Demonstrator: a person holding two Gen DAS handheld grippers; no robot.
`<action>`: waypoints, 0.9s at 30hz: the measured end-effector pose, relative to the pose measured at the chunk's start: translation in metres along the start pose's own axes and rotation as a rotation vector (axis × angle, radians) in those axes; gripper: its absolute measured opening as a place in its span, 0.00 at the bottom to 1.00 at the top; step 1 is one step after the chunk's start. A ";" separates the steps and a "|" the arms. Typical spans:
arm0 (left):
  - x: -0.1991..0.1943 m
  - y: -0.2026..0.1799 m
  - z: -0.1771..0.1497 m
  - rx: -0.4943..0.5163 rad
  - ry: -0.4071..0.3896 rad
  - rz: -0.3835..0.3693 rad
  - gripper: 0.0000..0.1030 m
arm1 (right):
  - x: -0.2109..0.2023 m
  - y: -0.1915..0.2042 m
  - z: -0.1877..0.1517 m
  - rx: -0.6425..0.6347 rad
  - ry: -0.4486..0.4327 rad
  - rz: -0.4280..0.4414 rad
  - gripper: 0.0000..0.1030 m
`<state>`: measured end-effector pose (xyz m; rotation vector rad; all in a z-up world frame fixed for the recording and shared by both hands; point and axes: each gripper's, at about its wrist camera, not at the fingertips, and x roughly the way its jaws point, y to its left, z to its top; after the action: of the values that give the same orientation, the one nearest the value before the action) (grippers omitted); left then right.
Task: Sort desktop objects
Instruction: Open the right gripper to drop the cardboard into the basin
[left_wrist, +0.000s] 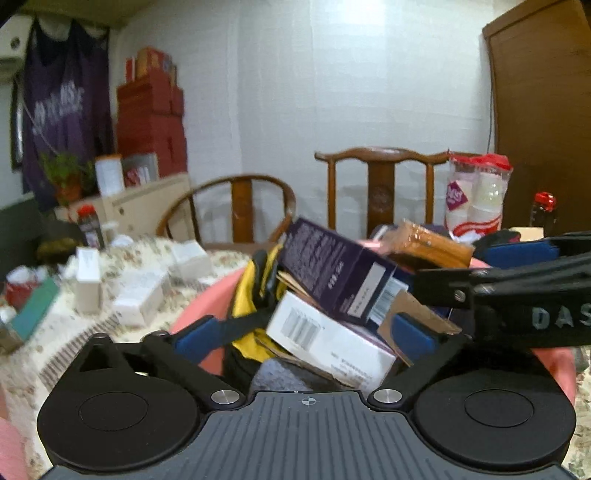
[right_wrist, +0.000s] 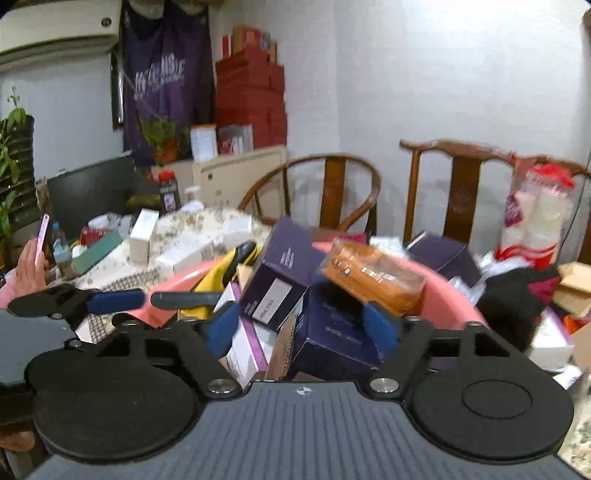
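Observation:
A pink basin (left_wrist: 192, 310) (right_wrist: 450, 299) on the table is piled with boxes. On top lie a dark purple box (left_wrist: 332, 269) (right_wrist: 277, 273), a white barcoded box (left_wrist: 325, 339), an orange clear-wrapped pack (left_wrist: 428, 247) (right_wrist: 373, 277) and a yellow and black bag (left_wrist: 251, 295) (right_wrist: 221, 273). My left gripper (left_wrist: 303, 336) is open over the basin's near side, its pads either side of the white box. My right gripper (right_wrist: 303, 325) is open over a dark blue box (right_wrist: 332, 332). The right gripper also shows in the left wrist view (left_wrist: 517, 280).
White boxes (left_wrist: 136, 299) (right_wrist: 184, 254) and a green box (left_wrist: 33, 310) lie on the floral tablecloth (left_wrist: 55, 354) to the left. Two wooden chairs (left_wrist: 380, 184) (right_wrist: 332, 192) stand behind. A bottle multipack (left_wrist: 476, 199) stands right. A hand with a phone (right_wrist: 33, 258) is far left.

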<state>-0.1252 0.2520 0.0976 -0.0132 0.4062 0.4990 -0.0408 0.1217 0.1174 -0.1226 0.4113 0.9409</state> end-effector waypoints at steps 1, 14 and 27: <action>-0.003 -0.001 0.001 0.005 -0.001 0.005 1.00 | -0.005 0.000 -0.001 -0.004 -0.013 -0.006 0.83; -0.054 0.001 -0.018 -0.020 -0.014 0.022 1.00 | -0.051 0.000 -0.031 0.132 -0.049 -0.019 0.92; -0.116 0.010 -0.068 -0.007 -0.041 0.071 1.00 | -0.096 0.016 -0.082 0.199 -0.121 -0.005 0.99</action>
<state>-0.2487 0.1999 0.0799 0.0052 0.3656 0.5695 -0.1273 0.0351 0.0815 0.1140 0.3896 0.8926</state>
